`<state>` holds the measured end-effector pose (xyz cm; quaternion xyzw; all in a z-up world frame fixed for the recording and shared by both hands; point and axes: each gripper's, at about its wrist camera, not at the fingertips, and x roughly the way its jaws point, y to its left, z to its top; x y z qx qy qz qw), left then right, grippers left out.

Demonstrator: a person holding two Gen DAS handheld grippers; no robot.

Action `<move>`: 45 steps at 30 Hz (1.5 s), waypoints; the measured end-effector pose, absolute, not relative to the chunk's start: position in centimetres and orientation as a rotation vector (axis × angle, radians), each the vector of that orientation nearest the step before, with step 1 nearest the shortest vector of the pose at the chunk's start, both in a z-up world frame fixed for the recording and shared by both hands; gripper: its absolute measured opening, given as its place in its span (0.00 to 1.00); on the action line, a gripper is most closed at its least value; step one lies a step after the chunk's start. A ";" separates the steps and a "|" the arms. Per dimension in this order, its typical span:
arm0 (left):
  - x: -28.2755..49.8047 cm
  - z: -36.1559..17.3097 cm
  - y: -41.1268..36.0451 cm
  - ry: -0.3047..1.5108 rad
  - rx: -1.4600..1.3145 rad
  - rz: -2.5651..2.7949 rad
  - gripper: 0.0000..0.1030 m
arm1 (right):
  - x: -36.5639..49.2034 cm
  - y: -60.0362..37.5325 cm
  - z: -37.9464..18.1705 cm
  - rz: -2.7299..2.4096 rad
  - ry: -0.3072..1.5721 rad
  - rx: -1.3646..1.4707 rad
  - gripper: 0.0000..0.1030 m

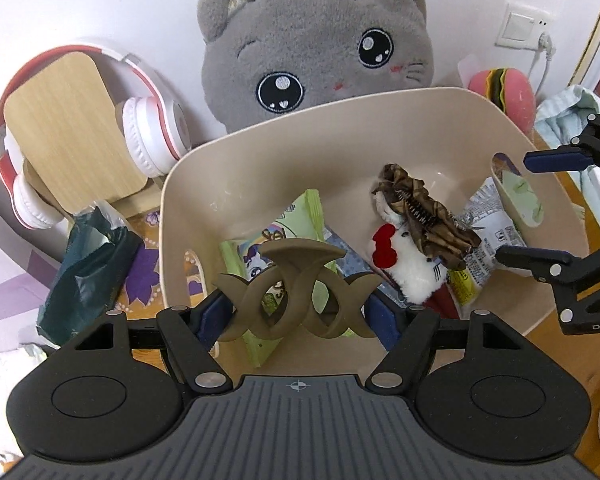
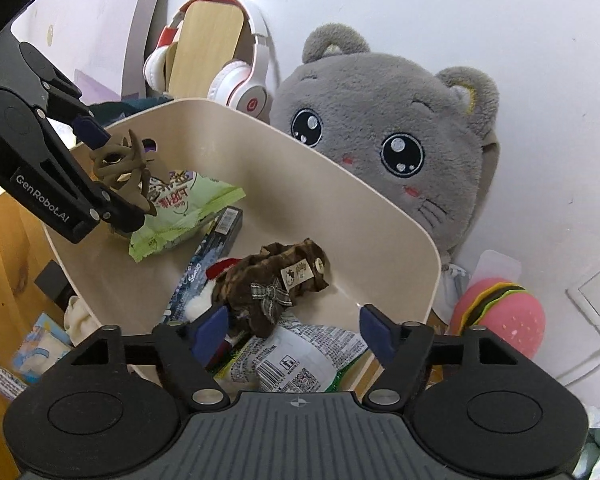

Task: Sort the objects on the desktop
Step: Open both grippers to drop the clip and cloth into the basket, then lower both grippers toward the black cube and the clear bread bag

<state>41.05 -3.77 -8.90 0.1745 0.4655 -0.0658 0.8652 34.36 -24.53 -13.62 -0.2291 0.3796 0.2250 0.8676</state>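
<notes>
My left gripper (image 1: 298,314) is shut on a brown hair claw clip (image 1: 296,292) and holds it above the near rim of a beige bin (image 1: 260,136). In the right wrist view the same gripper (image 2: 112,168) holds the clip (image 2: 122,164) over the bin's (image 2: 380,224) left side. Inside the bin lie a green snack packet (image 2: 176,208), a brown plaid hair clip (image 2: 276,284), a white plush with a red bow (image 1: 404,256) and a silver-white packet (image 2: 300,356). My right gripper (image 2: 294,334) is open and empty over the bin's near right part; it also shows in the left wrist view (image 1: 540,208).
A big grey plush cat (image 1: 320,44) sits behind the bin against the wall. White-red headphones (image 1: 148,132) hang on a wooden stand (image 1: 68,128) at the left. A dark green bag (image 1: 88,268) lies left of the bin. A pink burger toy (image 2: 500,312) sits to the right.
</notes>
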 end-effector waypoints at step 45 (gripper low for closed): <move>31.3 -9.0 1.1 0.916 0.564 -0.304 0.79 | 23.5 -20.9 -14.0 0.662 0.746 -0.547 0.97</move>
